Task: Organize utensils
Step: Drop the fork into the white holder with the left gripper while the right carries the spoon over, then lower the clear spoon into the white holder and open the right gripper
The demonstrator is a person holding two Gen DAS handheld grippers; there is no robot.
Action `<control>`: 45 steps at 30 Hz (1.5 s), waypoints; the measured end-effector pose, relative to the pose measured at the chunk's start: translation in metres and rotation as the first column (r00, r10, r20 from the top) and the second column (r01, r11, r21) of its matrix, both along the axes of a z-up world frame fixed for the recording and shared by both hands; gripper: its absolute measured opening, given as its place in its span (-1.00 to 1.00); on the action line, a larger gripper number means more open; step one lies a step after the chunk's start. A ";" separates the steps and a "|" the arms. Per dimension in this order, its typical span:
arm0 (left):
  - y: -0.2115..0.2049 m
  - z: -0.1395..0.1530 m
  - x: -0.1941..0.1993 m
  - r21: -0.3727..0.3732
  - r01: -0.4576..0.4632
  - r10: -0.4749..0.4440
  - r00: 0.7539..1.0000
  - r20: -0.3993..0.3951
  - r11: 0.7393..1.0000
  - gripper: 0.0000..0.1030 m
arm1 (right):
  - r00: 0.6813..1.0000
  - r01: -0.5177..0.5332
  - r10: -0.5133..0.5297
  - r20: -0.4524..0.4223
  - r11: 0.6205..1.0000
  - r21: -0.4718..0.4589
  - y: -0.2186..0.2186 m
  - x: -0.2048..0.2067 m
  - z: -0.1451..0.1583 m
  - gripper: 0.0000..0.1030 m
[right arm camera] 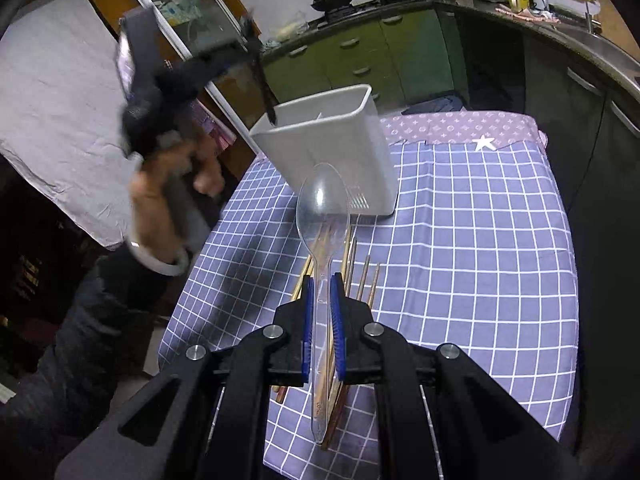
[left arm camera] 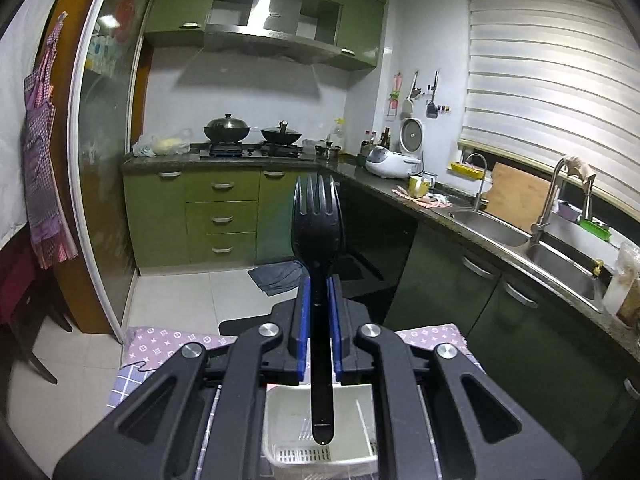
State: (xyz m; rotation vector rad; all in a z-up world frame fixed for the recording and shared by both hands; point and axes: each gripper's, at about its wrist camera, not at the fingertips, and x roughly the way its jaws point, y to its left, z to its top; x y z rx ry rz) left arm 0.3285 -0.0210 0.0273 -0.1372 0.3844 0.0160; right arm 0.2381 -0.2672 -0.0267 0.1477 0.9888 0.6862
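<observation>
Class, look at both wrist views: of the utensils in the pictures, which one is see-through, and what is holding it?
The clear plastic spoon, clamped in the right gripper. The fork in the left gripper is solid black, and the chopsticks on the tablecloth are opaque, wood-coloured.

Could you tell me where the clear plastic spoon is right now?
In the right wrist view, the clear plastic spoon is clamped in the right gripper, above the chopsticks and short of the white utensil holder.

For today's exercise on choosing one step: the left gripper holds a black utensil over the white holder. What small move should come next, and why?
Probably lower the left gripper straight down and release: the black fork and spoon hang handle-down, handle tip just inside the white holder.
</observation>
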 end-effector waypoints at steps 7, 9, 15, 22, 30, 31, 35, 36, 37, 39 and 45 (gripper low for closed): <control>-0.010 -0.038 -0.005 0.059 0.027 -0.023 0.998 -0.059 0.998 -0.78 | 0.999 0.014 -0.017 0.050 0.999 0.044 -0.007 0.004 0.027 -0.82; -0.012 -0.044 -0.009 0.067 0.039 -0.034 0.997 -0.073 0.997 -0.67 | 0.997 0.027 -0.031 0.071 0.998 0.049 -0.006 0.011 0.036 -0.82; -0.008 -0.049 -0.030 0.064 0.070 -0.062 0.992 -0.111 0.996 -0.64 | 0.981 0.076 -0.089 0.170 0.994 0.078 0.002 0.036 0.075 -0.82; 0.008 -0.023 -0.086 0.070 0.075 -0.069 0.994 -0.081 0.995 -0.46 | 0.904 0.187 -0.241 0.354 0.966 0.180 0.032 0.094 0.123 -0.81; 0.014 -0.010 -0.128 0.081 0.118 -0.110 0.990 -0.093 0.990 -0.46 | 0.836 0.286 -0.309 0.453 0.951 0.120 0.083 0.159 0.098 -0.81; 0.014 -0.010 -0.131 0.080 0.122 -0.114 0.989 -0.097 0.989 -0.46 | 0.838 0.292 -0.311 0.448 0.950 0.113 0.086 0.164 0.089 -0.81; 0.015 -0.011 -0.135 0.073 0.140 -0.131 0.985 -0.108 0.988 -0.46 | 0.850 0.281 -0.288 0.440 0.956 0.083 0.086 0.164 0.059 -0.81; 0.013 -0.011 -0.135 0.073 0.141 -0.133 0.985 -0.110 0.987 -0.46 | 0.850 0.281 -0.285 0.443 0.957 0.076 0.083 0.159 0.052 -0.81; 0.012 -0.012 -0.135 0.073 0.142 -0.133 0.985 -0.111 0.987 -0.46 | 0.852 0.277 -0.279 0.443 0.958 0.073 0.080 0.154 0.047 -0.81; 0.010 -0.014 -0.134 0.069 0.147 -0.138 0.983 -0.119 0.987 -0.46 | 0.856 0.265 -0.264 0.445 0.962 0.060 0.075 0.144 0.038 -0.81; 0.008 -0.021 -0.134 0.056 0.157 -0.147 0.976 -0.159 0.986 -0.46 | 0.867 0.225 -0.181 0.465 0.974 -0.040 0.078 0.111 0.015 -0.78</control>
